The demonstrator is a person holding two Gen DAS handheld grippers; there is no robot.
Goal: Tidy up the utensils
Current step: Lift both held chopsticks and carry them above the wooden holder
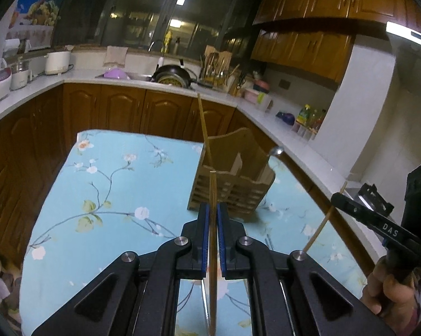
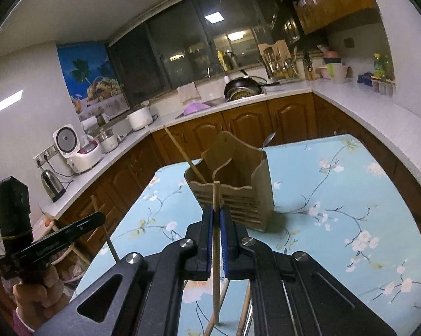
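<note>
Left tongs (image 1: 213, 210) and right tongs (image 2: 216, 212) each clamped on one chopstick (image 1: 212, 190).
Wooden holder (image 2: 233, 184) on worktop (image 1: 104, 184): one chopstick, one spoon (image 2: 269, 139).

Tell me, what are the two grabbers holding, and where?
Each holds one wooden chopstick. The left gripper pinches its chopstick below the top end; the right gripper pinches its chopstick the same way.

Black grippers (image 1: 213, 210) — blue-edged fingers (image 2: 209, 240), silver screws (image 1: 181, 241) — white "DAS" lettering.

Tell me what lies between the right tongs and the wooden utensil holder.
Only bare floral tablecloth. In the right wrist view, the right tongs, shut on a chopstick, sit just short of the wooden utensil holder.
</note>
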